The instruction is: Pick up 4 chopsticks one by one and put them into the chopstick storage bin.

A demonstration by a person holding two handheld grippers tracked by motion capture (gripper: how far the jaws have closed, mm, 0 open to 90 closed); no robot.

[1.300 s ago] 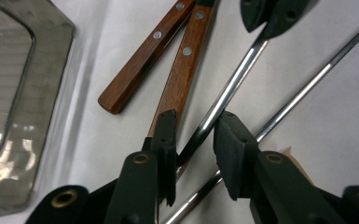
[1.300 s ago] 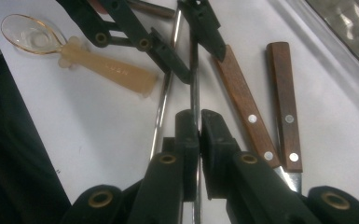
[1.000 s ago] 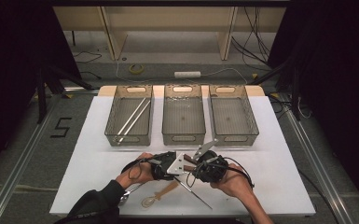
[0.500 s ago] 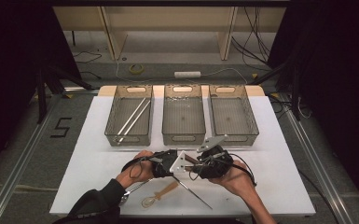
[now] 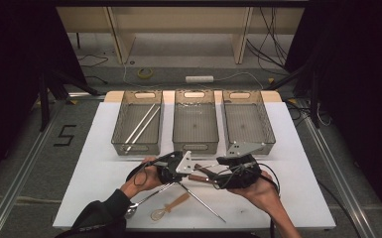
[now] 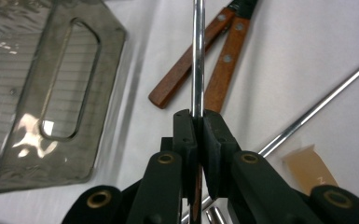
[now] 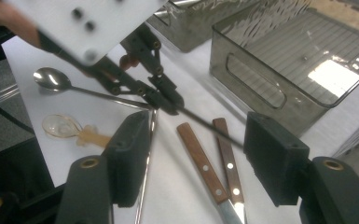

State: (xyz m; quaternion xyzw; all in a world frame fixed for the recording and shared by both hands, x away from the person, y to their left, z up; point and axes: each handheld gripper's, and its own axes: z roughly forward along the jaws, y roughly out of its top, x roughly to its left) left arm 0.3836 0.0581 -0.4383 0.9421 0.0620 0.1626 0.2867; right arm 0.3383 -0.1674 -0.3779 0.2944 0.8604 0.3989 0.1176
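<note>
One thin metal rod (image 6: 196, 51) sits clamped between the left gripper (image 6: 196, 122) jaws, long axis running straight out from the tips twd the right gripper (image 7: 193, 154), whose jaws stand wide apart w/ the rod's far end lying between them, not yet pinched. So right hand is nearest the free end. Below: 2 wooden-handled knives (image 7: 212, 161) side by side, 1 metal spoon (image 7: 51, 78), 1 clear plastic spoon (image 7: 65, 127), 1 more rod on table (image 5: 201, 201). 3 wire baskets (image 5: 195, 124) beyond; left one holds 2 rods (image 5: 141, 126).

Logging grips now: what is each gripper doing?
Left gripper: shut on a metal rod.
Right gripper: open, holding nothing.
</note>
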